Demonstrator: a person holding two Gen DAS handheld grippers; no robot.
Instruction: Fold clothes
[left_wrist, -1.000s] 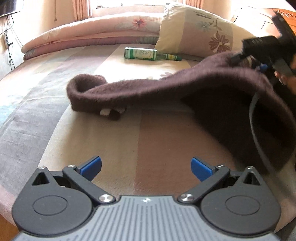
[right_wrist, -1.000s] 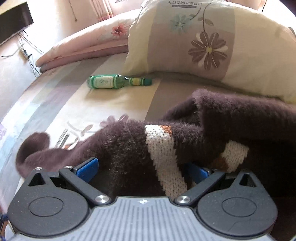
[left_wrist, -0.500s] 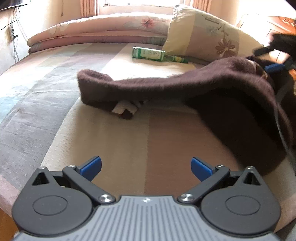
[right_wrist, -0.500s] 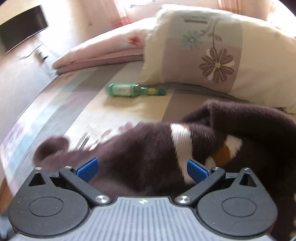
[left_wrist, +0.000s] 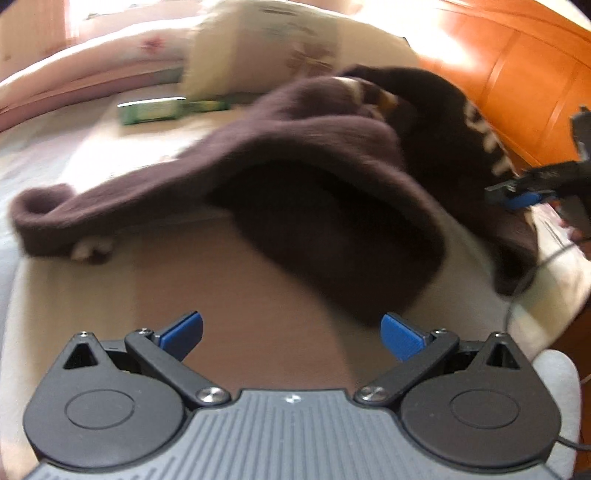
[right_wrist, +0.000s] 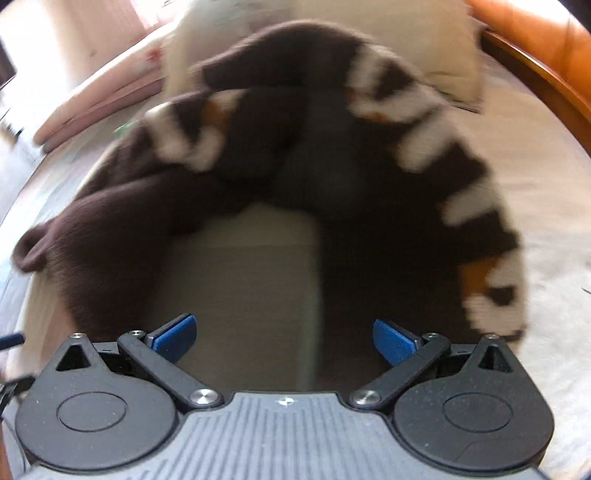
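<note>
both frames are blurred. the left gripper (left_wrist: 291, 334) has its jaws spread wide with nothing between the blue pads, only bare bedsheet (left_wrist: 240, 295) beneath them. ahead of it and a little to its right lies the brown sweater (left_wrist: 314, 192), bunched in a heap with one sleeve (left_wrist: 55, 218) trailing off to the gripper's far left; a patterned cuff pokes out under that sleeve end. beyond the sweater, a green bottle (left_wrist: 170, 109) lies on its side near the pillow (left_wrist: 258, 48).

the right gripper (right_wrist: 282, 339) is likewise wide apart and empty. the sweater (right_wrist: 295, 155) arcs around in front of it like a horseshoe, its white and orange knit band running down the gripper's right side, with a patch of sheet showing in the hollow directly ahead. in the left wrist view the right gripper (left_wrist: 524, 195) sits at the sweater's far edge, beside the orange wooden bed frame (left_wrist: 517, 66).

my reading is that the garment is still crumpled and needs spreading flat, so both open grippers seem placed to take fresh holds on opposite sides.
</note>
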